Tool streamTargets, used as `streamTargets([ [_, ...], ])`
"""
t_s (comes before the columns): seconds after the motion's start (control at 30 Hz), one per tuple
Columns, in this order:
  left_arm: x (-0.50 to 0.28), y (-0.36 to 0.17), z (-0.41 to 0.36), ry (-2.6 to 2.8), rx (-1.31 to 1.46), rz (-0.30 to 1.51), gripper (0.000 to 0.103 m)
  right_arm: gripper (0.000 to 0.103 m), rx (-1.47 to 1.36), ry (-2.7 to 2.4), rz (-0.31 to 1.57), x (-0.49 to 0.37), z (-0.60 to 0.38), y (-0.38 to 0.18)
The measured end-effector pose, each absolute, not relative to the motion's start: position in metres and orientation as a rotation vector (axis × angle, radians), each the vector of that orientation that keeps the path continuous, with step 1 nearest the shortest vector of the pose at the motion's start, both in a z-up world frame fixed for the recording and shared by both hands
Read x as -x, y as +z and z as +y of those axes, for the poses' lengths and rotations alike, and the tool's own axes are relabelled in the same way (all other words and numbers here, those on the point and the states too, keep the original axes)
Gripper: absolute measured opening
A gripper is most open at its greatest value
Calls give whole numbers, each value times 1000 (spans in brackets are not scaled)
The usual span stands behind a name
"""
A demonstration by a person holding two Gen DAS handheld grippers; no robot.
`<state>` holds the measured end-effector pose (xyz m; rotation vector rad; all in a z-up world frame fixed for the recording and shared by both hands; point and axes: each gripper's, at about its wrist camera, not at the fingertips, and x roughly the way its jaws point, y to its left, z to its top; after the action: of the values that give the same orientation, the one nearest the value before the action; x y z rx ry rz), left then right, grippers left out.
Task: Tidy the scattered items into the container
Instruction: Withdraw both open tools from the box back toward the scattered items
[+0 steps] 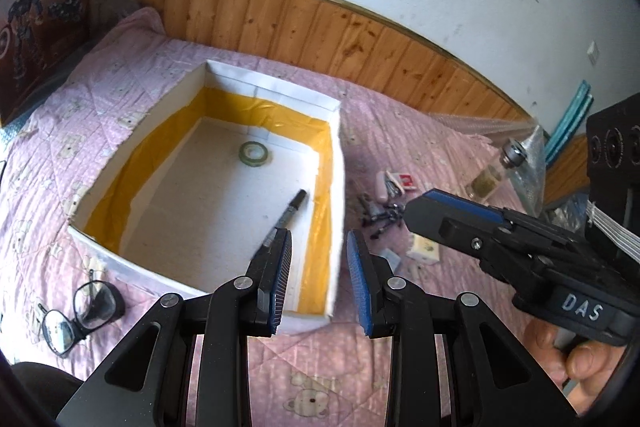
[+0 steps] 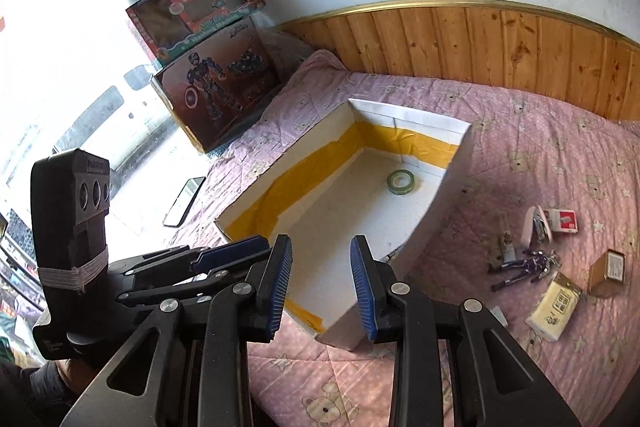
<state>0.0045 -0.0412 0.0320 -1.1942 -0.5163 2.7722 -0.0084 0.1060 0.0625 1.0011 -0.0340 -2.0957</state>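
Both grippers hover with jaws parted and nothing between them. Just ahead of the left gripper [image 1: 319,271] sits the open white cardboard box with yellow tape lining [image 1: 336,163], holding a black marker pen [image 1: 290,211] and a green tape roll [image 1: 253,151]. Small scattered items [image 2: 532,259] lie on the pink quilted bed [image 2: 540,155], ahead and right of the right gripper [image 2: 320,277].

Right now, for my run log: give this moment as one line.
left gripper: open, empty | right gripper: open, empty | box: tape roll, marker | glasses: outside
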Motion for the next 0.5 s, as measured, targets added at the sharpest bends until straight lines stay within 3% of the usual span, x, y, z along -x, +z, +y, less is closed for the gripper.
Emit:
streamTargets([
  [0.33,4,-5,47,2590,1298,-326,31,32,-1211,-2238,-289,8,205,-21],
  [0.5,14,-39,69,2532,1416,-321,36,33,-1316,-2252,-244,22,222,-55],
])
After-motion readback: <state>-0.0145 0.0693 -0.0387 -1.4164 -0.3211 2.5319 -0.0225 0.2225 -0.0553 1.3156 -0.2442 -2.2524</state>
